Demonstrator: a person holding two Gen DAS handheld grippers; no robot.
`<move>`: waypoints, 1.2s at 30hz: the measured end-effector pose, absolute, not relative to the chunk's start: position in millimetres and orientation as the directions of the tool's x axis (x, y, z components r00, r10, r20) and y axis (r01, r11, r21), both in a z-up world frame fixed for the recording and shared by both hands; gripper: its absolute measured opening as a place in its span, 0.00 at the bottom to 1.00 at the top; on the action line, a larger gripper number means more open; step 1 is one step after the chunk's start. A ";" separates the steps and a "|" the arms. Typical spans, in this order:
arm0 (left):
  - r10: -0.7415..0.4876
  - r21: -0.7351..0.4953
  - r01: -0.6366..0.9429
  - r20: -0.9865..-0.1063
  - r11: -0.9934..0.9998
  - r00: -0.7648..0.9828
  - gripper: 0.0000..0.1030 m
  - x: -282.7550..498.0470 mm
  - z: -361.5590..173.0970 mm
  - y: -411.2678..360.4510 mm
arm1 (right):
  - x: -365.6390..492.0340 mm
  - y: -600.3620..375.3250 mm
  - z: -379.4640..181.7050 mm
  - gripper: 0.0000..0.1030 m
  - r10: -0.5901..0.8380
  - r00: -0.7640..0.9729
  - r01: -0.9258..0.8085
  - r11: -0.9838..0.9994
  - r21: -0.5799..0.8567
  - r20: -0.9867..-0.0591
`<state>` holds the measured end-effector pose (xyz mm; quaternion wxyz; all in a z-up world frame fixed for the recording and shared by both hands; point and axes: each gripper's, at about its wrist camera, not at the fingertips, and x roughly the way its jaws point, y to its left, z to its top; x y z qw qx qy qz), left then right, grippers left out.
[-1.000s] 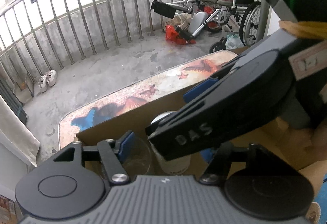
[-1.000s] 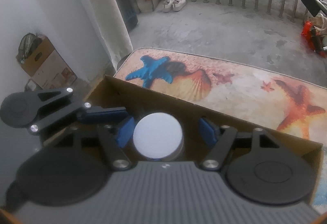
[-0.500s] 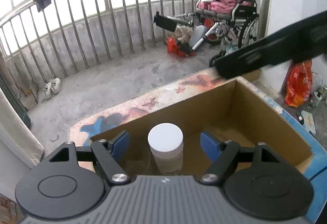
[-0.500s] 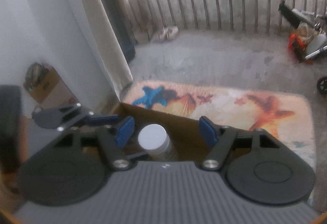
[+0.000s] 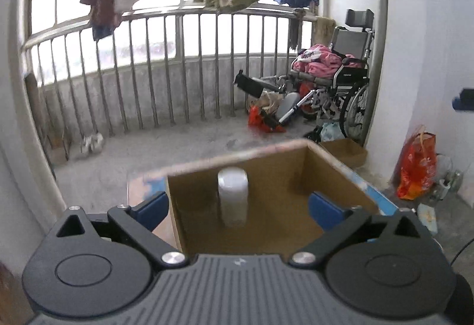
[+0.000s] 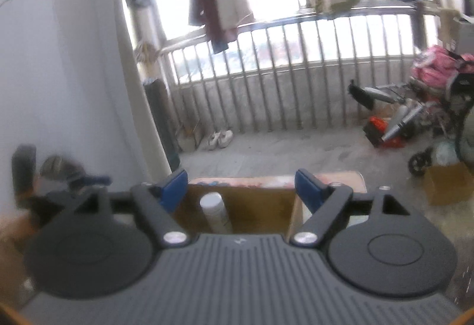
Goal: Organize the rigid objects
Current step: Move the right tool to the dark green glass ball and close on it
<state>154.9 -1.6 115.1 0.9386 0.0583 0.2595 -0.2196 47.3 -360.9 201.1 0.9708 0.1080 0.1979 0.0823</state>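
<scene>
Standing upright in the cardboard box (image 5: 266,218) ahead of and below both tongs, the white jar (image 5: 233,197) is being left as the left gripper (image 5: 237,210) and right gripper (image 6: 241,188), jaws just opened wide and empty, are best being drawn straight clear.

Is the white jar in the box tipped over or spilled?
No. The white jar stands upright inside the cardboard box, lid on, nothing spilled around it. Neither gripper holds it, and nothing else there looks odd.
</scene>
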 end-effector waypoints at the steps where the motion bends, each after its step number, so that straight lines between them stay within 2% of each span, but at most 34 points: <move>1: -0.379 -0.020 0.430 -0.514 0.902 0.770 0.99 143.0 101.9 1.2 | 32.1 -364.8 191.3 0.78 0.195 0.910 -0.100 0.959 0.264 -0.366; 5: -0.385 -0.069 0.414 -0.529 0.908 0.756 0.98 101.3 52.1 2.0 | -7.7 -364.0 124.3 0.78 0.219 0.883 -0.048 0.922 0.384 -0.414; 9: -0.393 -0.058 0.438 -0.558 0.897 0.731 0.98 77.0 11.5 -10.1 | -12.7 -337.2 54.2 0.77 0.295 0.821 -0.025 0.874 0.485 -0.489; 12: -0.392 0.003 0.492 -0.598 0.871 0.699 0.97 64.6 -14.3 -29.4 | -4.8 -305.9 17.6 0.74 0.363 0.761 -0.047 0.857 0.513 -0.537; 15: -0.391 0.092 0.542 -0.594 0.835 0.703 0.97 54.4 -27.1 -45.4 | 4.7 -282.9 -7.4 0.65 0.403 0.719 -0.053 0.844 0.534 -0.566; 18: -0.409 0.122 0.580 -0.593 0.805 0.693 0.96 51.5 -36.8 -61.3 | 16.0 -265.2 -21.7 0.53 0.404 0.686 -0.041 0.853 0.521 -0.606; 22: -0.439 0.120 0.625 -0.609 0.772 0.660 0.87 53.4 -49.3 -73.7 | 32.1 -252.1 -32.3 0.50 0.385 0.658 -0.017 0.867 0.499 -0.647; 27: -0.466 0.089 0.663 -0.642 0.744 0.609 0.86 62.0 -61.9 -79.9 | 44.7 -259.7 -39.7 0.50 0.386 0.631 0.018 0.860 0.510 -0.673; 32: -0.471 0.083 0.676 -0.655 0.732 0.591 0.87 66.5 -68.8 -86.8 | 49.8 -262.3 -46.2 0.51 0.425 0.624 0.023 0.829 0.559 -0.656; 36: -0.487 0.036 0.665 -0.652 0.746 0.581 0.86 69.6 -67.4 -82.6 | 53.1 -259.8 -48.3 0.56 0.431 0.621 0.022 0.825 0.564 -0.655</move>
